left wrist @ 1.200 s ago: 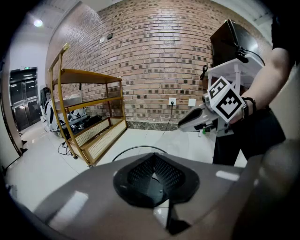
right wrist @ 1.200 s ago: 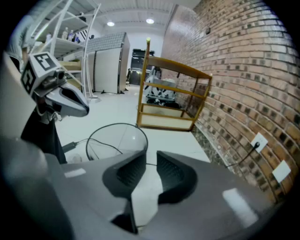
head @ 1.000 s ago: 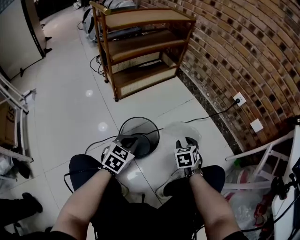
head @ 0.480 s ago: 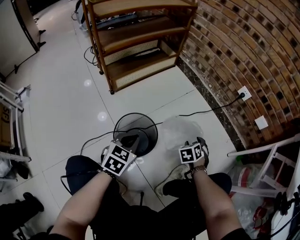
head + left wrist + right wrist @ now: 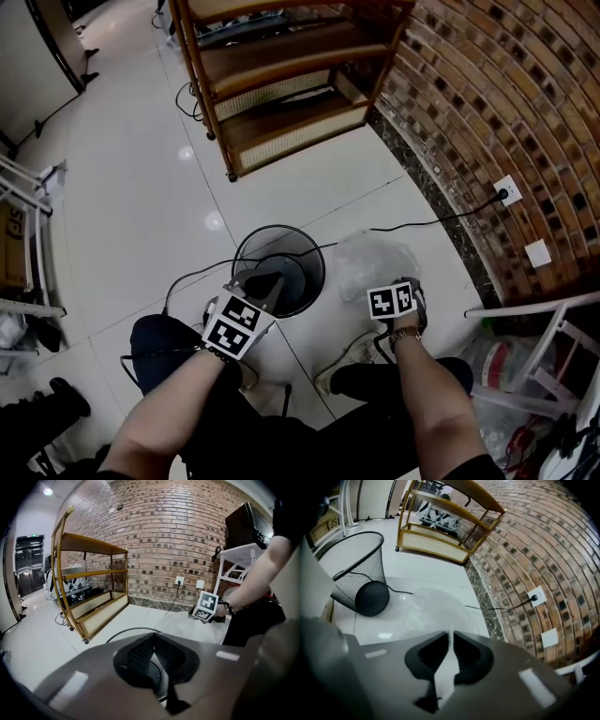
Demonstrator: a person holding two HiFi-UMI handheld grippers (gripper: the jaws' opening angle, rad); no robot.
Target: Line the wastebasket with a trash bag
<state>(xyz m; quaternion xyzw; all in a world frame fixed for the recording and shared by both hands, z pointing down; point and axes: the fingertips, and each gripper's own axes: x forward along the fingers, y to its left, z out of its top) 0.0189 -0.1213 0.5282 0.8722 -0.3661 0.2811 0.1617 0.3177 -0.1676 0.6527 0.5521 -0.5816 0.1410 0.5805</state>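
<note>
Head view: the black mesh wastebasket (image 5: pixel 302 255) stands on the pale tiled floor just ahead of the person's knees. The clear trash bag (image 5: pixel 373 262) lies crumpled on the floor just beside it, on the side toward the brick wall (image 5: pixel 506 84). The left gripper (image 5: pixel 272 279) reaches to the near rim of the wastebasket. The right gripper (image 5: pixel 403 286) sits at the near edge of the trash bag. A wooden shelf unit (image 5: pixel 281 89) with 3 shelves stands farther off, and a black cable (image 5: pixel 422 223) runs across the floor to a wall outlet (image 5: pixel 507 191).

Left gripper view: the jaws are pressed fully together, and a thin dark wire of the wastebasket's rim runs between them, so they pinch the near rim. The far arc of the rim shows just beyond the tips. The right gripper's marker cube is seen off to the right, low over the floor.

Right gripper view: the jaws have just been closing and now stand almost together, with a pale strip of the bag's film caught between them. The rest of the trash bag spreads over the floor directly ahead. The wastebasket stands to the left, apart from these jaws.
</note>
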